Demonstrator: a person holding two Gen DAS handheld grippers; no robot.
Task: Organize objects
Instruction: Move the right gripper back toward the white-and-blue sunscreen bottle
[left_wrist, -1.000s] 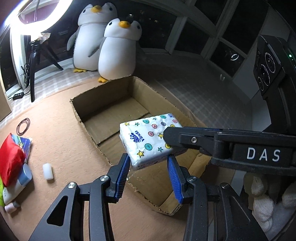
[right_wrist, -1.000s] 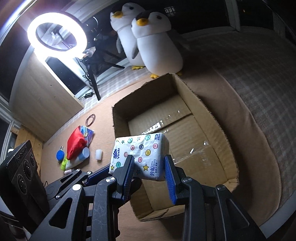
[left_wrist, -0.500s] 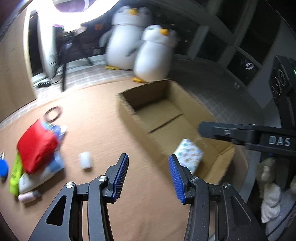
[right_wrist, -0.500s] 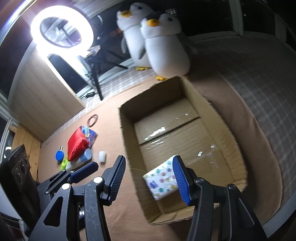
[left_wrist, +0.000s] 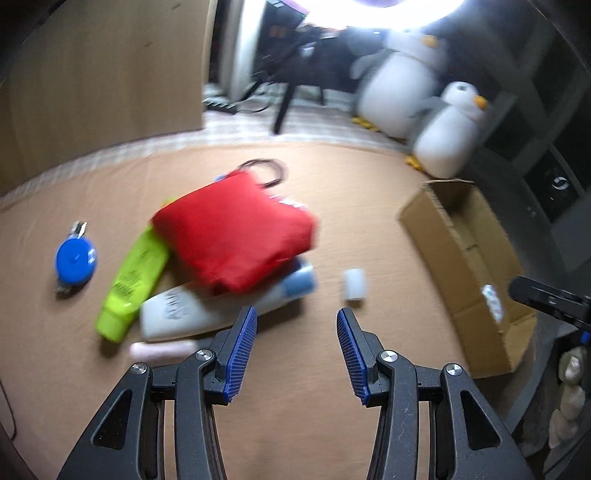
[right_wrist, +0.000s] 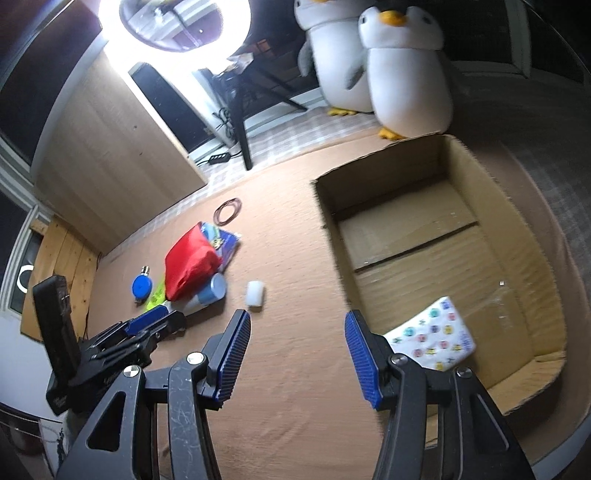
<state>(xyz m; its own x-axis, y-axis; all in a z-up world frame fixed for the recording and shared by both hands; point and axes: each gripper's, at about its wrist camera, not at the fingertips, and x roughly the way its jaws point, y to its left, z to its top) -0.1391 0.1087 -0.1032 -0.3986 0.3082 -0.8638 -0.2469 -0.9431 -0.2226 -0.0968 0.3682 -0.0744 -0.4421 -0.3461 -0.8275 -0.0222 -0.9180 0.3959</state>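
Tissue pack (right_wrist: 432, 341): lies flat inside the cardboard box (right_wrist: 517, 236), at its near end, on the bottom; white wrapper with coloured dots and stars. In the left wrist view only a sliver of it (left_wrist: 491, 297) shows over the box wall (left_wrist: 443, 254).
Cardboard box: open-topped, stands on the tan cloth surface (right_wrist: 295, 295); nothing else shows inside it.
Right tongs (right_wrist: 297, 325): spread wide, holding nothing, hanging over the cloth just beside the near corner of the box.
Left tongs (left_wrist: 295, 321): spread wide, holding nothing, facing the pile of loose things; seen from the right wrist view they (right_wrist: 155, 319) sit low at left.
Pile: a red pouch (left_wrist: 236, 229) lies on top of a white bottle with a blue cap (left_wrist: 221, 302) and a lime-green tube (left_wrist: 131, 284); a pale pink stick (left_wrist: 162, 349) lies nearest the left tongs.
Apart from the pile: a small white cylinder (left_wrist: 355, 283) between pile and box; a blue round tape measure (left_wrist: 75, 260) to the left; a dark loop of bands (right_wrist: 228, 211) beyond.
Background: two penguin plush toys (right_wrist: 402, 70) behind the box, a ring light (right_wrist: 184, 22) on a stand.
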